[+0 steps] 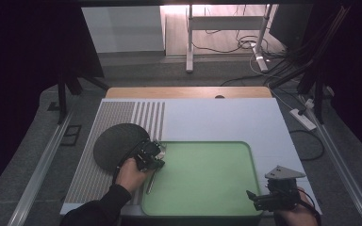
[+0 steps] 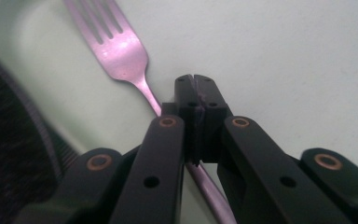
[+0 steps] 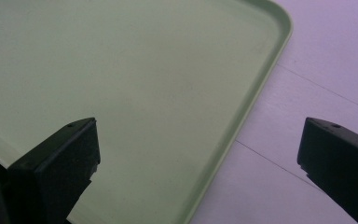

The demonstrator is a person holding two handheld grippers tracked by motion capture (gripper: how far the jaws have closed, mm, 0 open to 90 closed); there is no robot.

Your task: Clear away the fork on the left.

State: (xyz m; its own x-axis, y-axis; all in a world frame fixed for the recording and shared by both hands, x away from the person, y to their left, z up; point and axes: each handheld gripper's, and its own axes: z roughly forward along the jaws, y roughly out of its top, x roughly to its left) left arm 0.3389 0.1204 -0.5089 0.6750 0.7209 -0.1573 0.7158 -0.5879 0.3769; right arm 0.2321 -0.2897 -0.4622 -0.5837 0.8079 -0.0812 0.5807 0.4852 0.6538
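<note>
Fork handle is pinched by left gripper over green tray; dark round mat just beside. Right gripper is held wide (nothing between).

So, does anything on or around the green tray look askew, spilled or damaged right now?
Nothing stands out. The fork lies flat on the green tray near its left rim, gripped at the handle by the left tongs. No spill, no visible damage.

a white rectangular table carries a pale green shallow plastic tray, a dark round mat beside it at the left.
</note>
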